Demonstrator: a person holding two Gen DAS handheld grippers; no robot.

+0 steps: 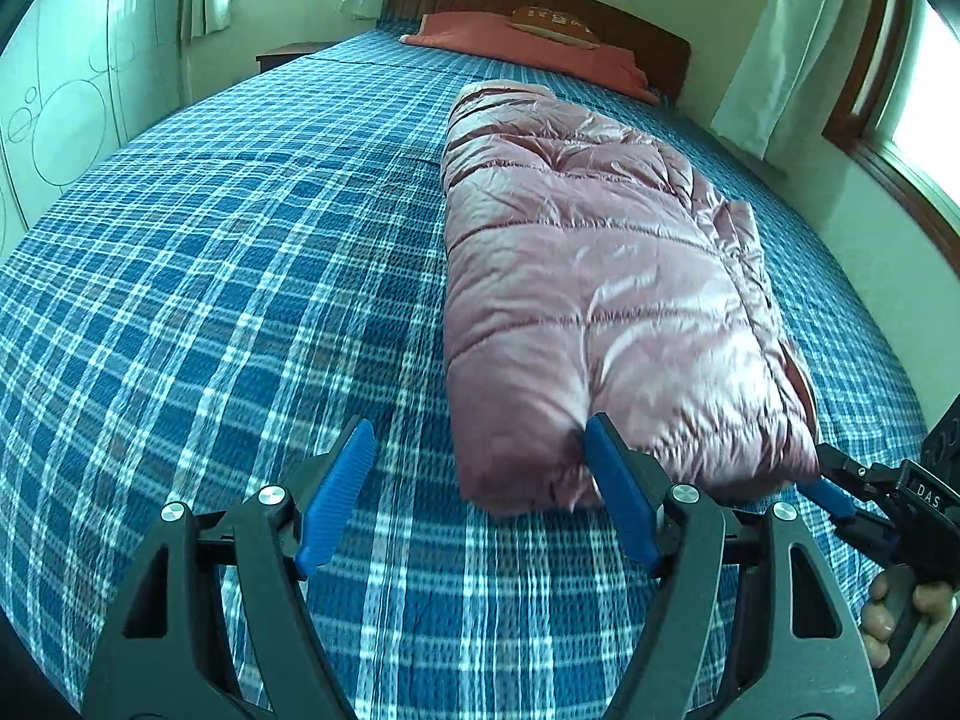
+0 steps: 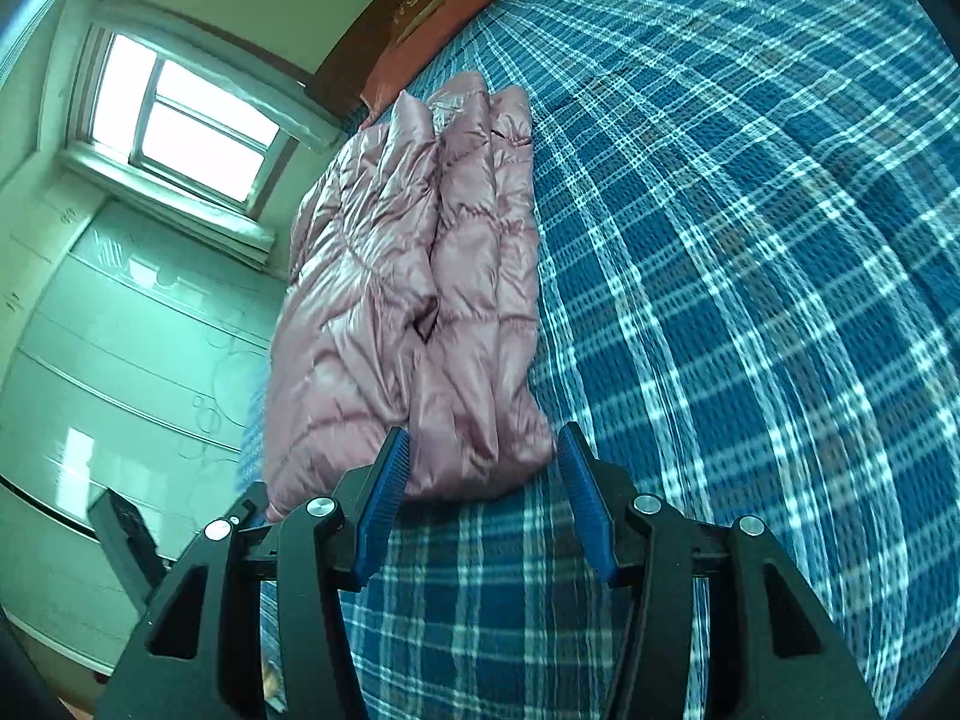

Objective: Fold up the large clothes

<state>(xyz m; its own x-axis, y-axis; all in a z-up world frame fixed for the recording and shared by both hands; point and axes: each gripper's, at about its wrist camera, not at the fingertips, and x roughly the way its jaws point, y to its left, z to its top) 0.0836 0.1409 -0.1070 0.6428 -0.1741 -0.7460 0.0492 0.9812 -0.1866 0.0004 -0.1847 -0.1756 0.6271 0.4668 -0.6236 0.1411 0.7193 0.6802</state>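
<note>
We're in a home bedroom: a bed [image 1: 210, 300] with blue plaid cover, orange pillow [image 1: 480, 36] at its wooden headboard [image 1: 600, 6], curtained windows [image 1: 918, 96] beside the bed, a pale wardrobe [image 1: 66, 102] along its other side.

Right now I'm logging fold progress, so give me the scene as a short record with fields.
garment: pink puffer jacket, folded into a long bundle
surface: blue plaid bedspread
left gripper: open, one pad at the bundle's near end, gripping nothing
right gripper: open, jacket's near end between its pads, not pinched
head of bed: orange pillow
person: fingers on right gripper's handle
</note>
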